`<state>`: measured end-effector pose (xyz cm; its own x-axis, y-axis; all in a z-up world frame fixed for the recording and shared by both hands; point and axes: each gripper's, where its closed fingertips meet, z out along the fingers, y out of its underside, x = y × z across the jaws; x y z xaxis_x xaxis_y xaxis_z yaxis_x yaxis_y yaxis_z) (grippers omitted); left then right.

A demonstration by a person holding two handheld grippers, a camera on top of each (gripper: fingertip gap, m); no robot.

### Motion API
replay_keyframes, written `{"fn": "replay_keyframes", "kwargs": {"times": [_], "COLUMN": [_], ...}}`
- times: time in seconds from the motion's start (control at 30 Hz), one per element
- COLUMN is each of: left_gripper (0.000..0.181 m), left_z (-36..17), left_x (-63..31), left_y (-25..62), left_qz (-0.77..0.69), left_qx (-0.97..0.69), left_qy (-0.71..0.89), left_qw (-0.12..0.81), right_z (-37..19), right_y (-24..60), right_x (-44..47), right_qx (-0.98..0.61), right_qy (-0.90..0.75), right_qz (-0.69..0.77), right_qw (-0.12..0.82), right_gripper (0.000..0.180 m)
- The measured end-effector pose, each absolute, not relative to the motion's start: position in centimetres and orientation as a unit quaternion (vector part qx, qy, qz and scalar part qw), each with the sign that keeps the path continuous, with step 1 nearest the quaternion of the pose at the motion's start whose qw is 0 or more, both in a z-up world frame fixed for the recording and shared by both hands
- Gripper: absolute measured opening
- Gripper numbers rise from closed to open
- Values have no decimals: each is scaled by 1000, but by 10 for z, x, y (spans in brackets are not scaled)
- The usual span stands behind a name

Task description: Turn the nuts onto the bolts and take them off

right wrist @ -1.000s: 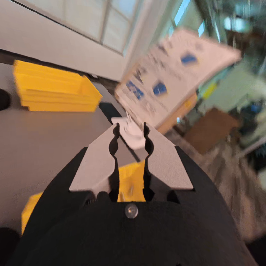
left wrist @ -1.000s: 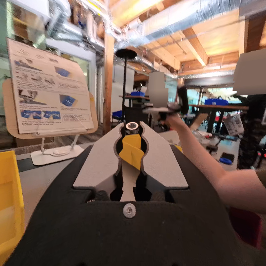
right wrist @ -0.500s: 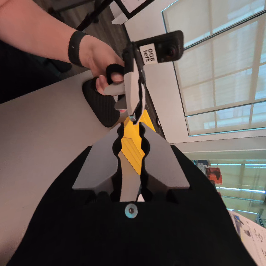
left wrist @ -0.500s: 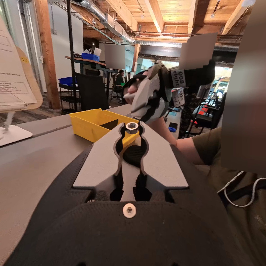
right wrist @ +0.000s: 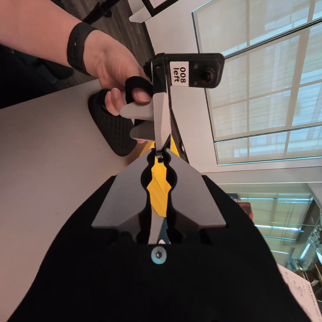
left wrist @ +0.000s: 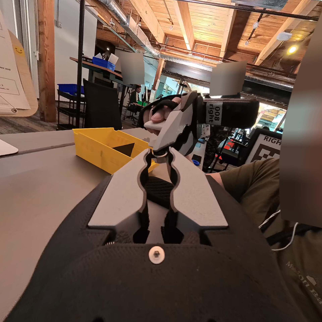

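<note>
My left gripper (left wrist: 160,154) is shut on a silver hex nut (left wrist: 161,158) held at its fingertips, above the grey table (left wrist: 43,183). My right gripper (left wrist: 159,148) comes down from above, and its tips meet the top of the nut. In the right wrist view the right gripper (right wrist: 160,155) has its jaws narrowly apart on either side of the nut (right wrist: 159,157) and the left gripper's tip (right wrist: 159,149). Whether the right jaws press on the nut is not clear. No bolt is visible.
A yellow bin (left wrist: 97,144) stands on the table just behind the grippers and shows under the right fingers (right wrist: 157,191). A black textured pad (left wrist: 158,190) lies below the nut. An instruction sheet on a stand (left wrist: 10,83) is at the far left. My two grippers' fingertips are within a few centimetres of each other.
The right gripper swung round from facing the instruction sheet, closed in on the left gripper's tip and narrowed its jaws. The left gripper turned right and kept hold of the nut.
</note>
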<state>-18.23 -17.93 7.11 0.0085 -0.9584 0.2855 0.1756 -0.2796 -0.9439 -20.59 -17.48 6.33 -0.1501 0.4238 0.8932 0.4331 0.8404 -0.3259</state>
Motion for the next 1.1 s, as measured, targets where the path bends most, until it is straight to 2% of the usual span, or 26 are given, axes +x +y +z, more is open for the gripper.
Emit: {"fn": "replay_keyframes", "kwargs": {"times": [0.43, 1.1], "left_gripper": [17, 17], "left_z": [67, 77], "left_x": [-185, -166], "left_y": [-197, -186], "left_qz": [-645, -687], "left_qx": [-484, -447], "left_qy": [375, 379], "left_qw": [458, 429], "right_z": [58, 66], "right_y": [-192, -175], "right_x": [-208, -188], "right_qx": [-293, -338], "right_qy": [-775, -760], "right_qz": [56, 20], "right_qw": [557, 554], "right_gripper": [8, 7]}}
